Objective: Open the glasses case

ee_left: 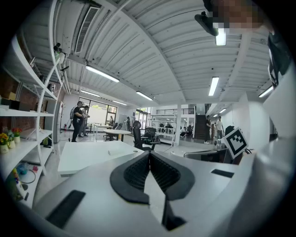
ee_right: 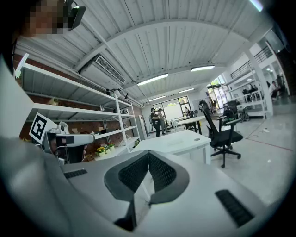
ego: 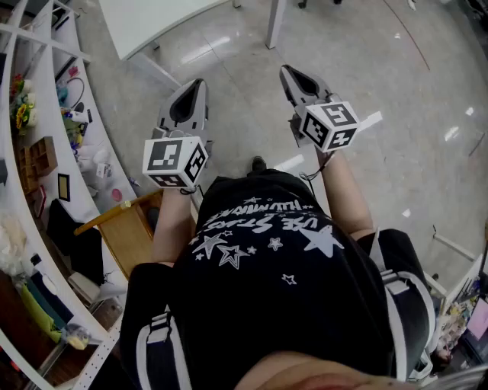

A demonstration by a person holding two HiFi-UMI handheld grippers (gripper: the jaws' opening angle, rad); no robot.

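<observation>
No glasses case shows in any view. In the head view my left gripper (ego: pixel 199 82) and my right gripper (ego: pixel 285 71) are held out in front of the person's body, over bare floor, both pointing forward. Each has its jaws together with nothing between them. The left gripper view looks level along the shut left gripper (ee_left: pixel 149 152) toward a white table (ee_left: pixel 88 155). The right gripper view shows the shut right gripper (ee_right: pixel 149 153) aimed at the same white table (ee_right: pixel 173 142), with the left gripper's marker cube (ee_right: pixel 39 127) at its left.
White shelving (ego: pixel 46 137) with small items runs down the left. A wooden stool (ego: pixel 126 228) stands beside the person's left leg. The white table (ego: pixel 149 23) lies ahead at top left. An office chair (ee_right: pixel 222 136) stands on the floor, and people (ee_left: pixel 77 121) stand far off.
</observation>
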